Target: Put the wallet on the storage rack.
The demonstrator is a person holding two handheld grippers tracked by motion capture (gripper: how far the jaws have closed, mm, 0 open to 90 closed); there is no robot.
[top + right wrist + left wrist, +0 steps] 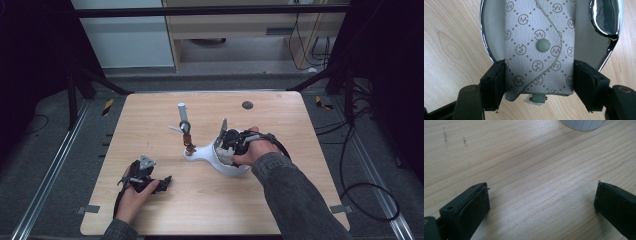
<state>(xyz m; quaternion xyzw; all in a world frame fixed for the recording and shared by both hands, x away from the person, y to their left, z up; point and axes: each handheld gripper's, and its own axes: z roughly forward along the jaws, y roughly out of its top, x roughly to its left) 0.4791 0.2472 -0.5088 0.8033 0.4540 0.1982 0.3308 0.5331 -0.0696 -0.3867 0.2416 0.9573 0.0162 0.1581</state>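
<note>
One patterned pouch (539,50) in white dish (492,37), right claw (539,82) gripping it

Grey monogrammed pouch (539,47) over white dish (492,32)

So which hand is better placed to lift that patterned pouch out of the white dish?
Right. The right gripper already has its jaws against both sides of the patterned pouch, while the left gripper sits open over bare table.

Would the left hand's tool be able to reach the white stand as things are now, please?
Probably yes: the left tool lies open on bare wood, with nothing between it and the white stand.
</note>
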